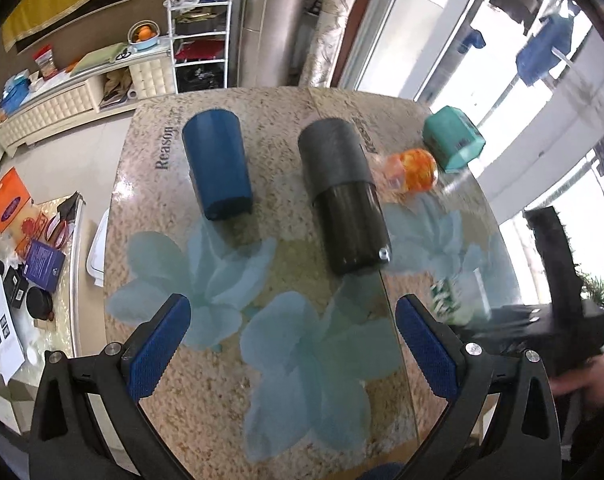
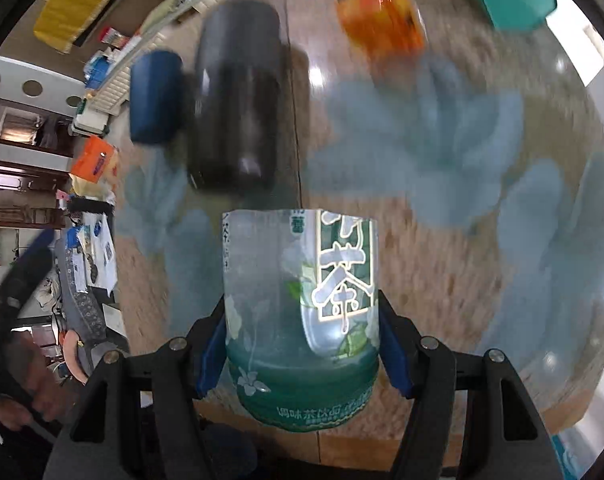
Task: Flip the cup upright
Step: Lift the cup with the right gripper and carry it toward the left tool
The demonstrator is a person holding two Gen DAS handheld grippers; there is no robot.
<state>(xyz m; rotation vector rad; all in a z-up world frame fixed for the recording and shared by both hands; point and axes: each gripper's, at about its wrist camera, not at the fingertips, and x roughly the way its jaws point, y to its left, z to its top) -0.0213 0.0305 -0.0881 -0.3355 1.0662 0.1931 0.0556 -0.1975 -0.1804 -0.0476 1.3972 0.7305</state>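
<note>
Blue cup (image 1: pixel 217 168), black cylinder (image 1: pixel 342 196), pale-blue flowers on speckled tabletop (image 1: pixel 206 408).

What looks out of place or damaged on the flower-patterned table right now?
The clear green-labelled plastic cup clamped in the right gripper looks like a cut-off bottle with an uneven rim. The blue plastic tumbler and the black cylindrical tumbler seem to stand upside down. The left gripper is open and empty. No spill shows.
</note>
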